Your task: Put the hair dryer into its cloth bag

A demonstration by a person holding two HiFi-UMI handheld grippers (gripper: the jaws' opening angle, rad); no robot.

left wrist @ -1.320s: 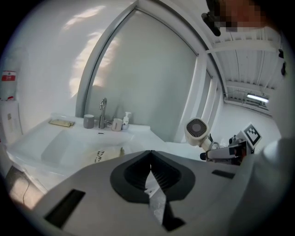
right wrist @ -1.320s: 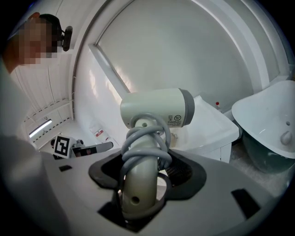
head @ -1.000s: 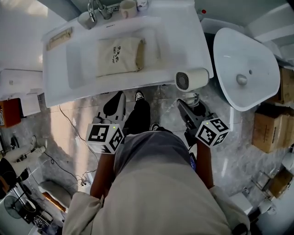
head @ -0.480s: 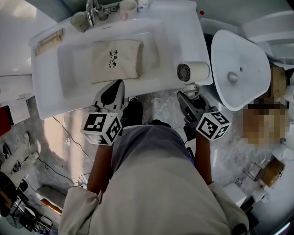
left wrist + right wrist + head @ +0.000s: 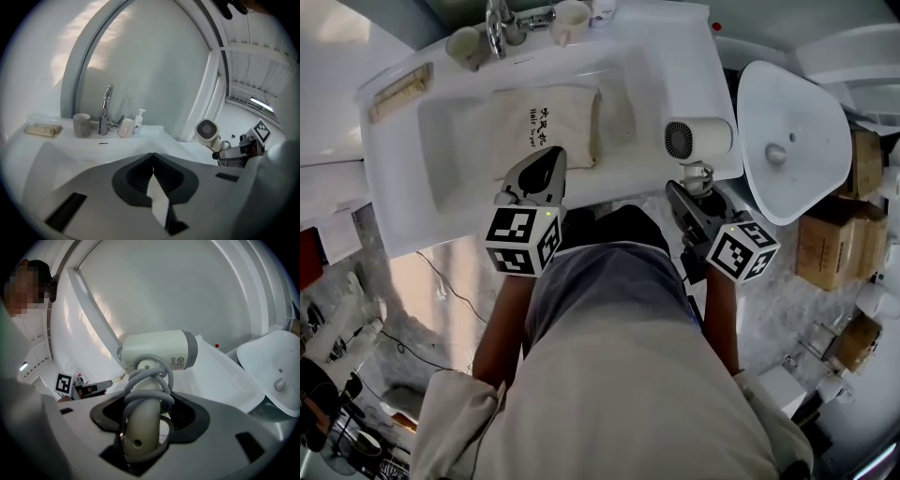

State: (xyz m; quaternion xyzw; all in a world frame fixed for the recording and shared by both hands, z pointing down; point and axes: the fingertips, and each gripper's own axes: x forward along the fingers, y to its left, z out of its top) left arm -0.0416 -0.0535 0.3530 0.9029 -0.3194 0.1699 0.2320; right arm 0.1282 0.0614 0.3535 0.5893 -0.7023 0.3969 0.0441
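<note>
The right claw (image 5: 692, 187) pinches the rigid, likely top-heavy hair dryer (image 5: 698, 139) by its cord-wound handle over the sink's (image 5: 675, 75) edge, near the limp cloth bag (image 5: 539, 127), where the left claw (image 5: 546, 161) hovers pressed together.

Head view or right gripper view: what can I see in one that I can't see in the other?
Only the head view shows the cloth bag lying in the sink, the faucet and the round grille of the hair dryer. Only the right gripper view shows the printed label on the dryer's barrel and, up close, the right gripper with its jaws closed on the handle. Both show the hair dryer, the left gripper and the white fixture beside the sink.
</note>
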